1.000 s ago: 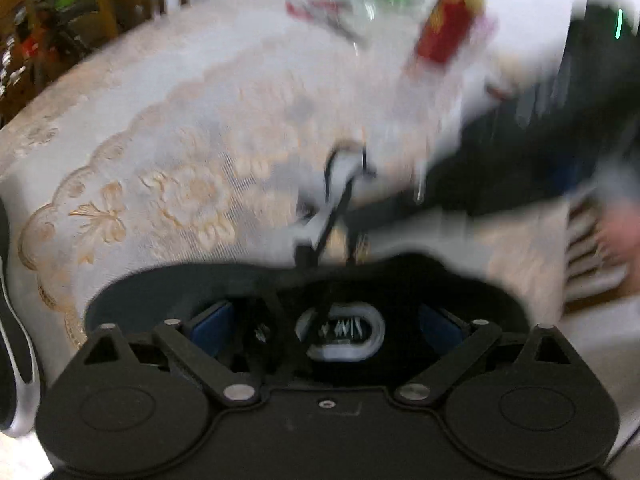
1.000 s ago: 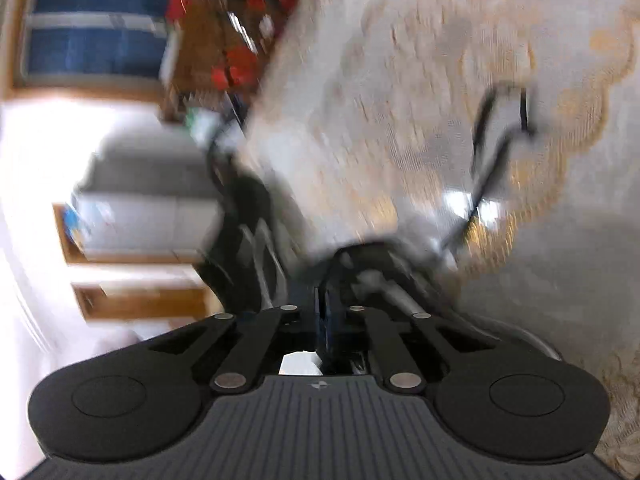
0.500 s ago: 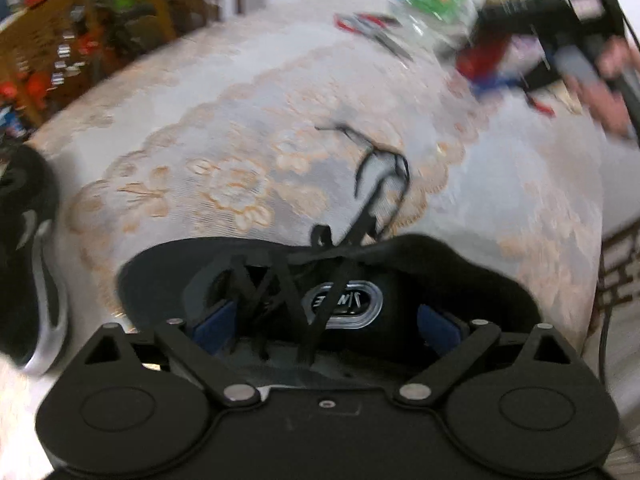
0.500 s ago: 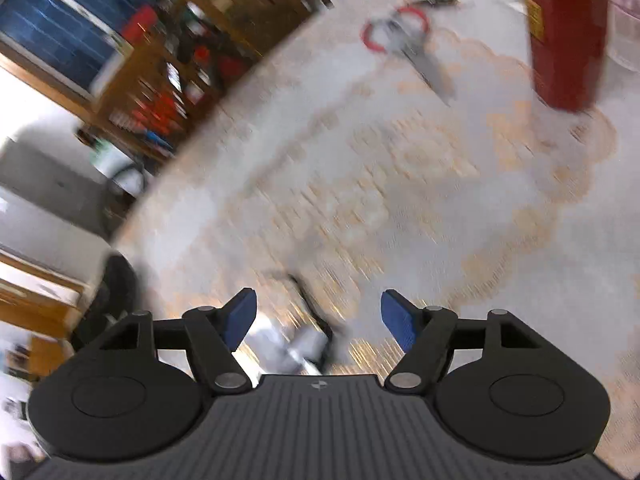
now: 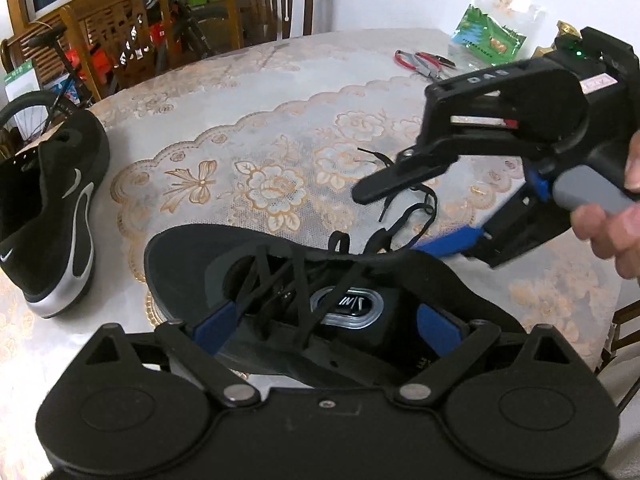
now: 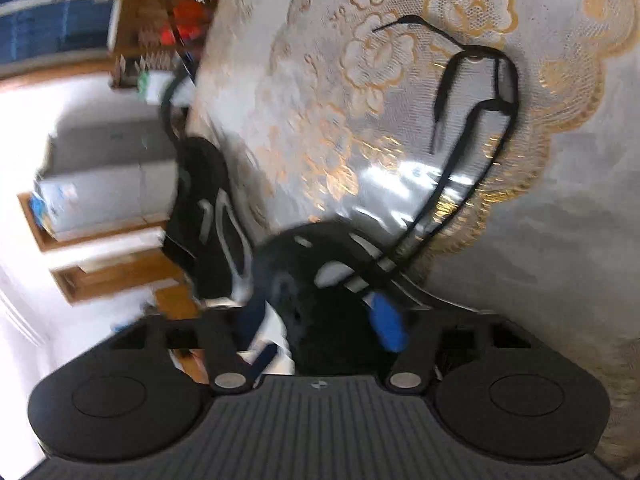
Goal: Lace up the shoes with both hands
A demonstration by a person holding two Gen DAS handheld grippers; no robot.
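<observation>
I am seeing two black sneakers on the bench: the black mesh sneaker with an oval logo tongue patch (image 5: 320, 280) is lying right under my left tool (image 5: 326, 326), and a second black sneaker with a silver swoosh and silver heel trim (image 5: 52, 216) is sitting well apart near the bench's left edge. One black flat shoelace (image 5: 404, 216) is threading across the near shoe's eyelets, and its two loose ends are trailing out onto the cream lace tablecloth with gold floral embroidery (image 5: 260, 188). Beyond them I am counting one pair of red-handled pliers (image 5: 424, 62) and one clear snack packet with a green label (image 5: 490, 30). The left tool is standing wide open, its blue-padded fingers (image 5: 214, 326) straddling the shoe's opening with nothing pinched; one pad is lying just beside the crossed lace. The right tool (image 5: 424, 218) is coming in from the right in a person's hand (image 5: 612, 228), its tips hovering over the loose lace ends; it is parted, and I cannot tell whether it is touching lace. The right wrist view is smeared by motion, so the shoe (image 6: 320, 300) there is hard to make out, and the tool bodies are covering the lower part of both views.
</observation>
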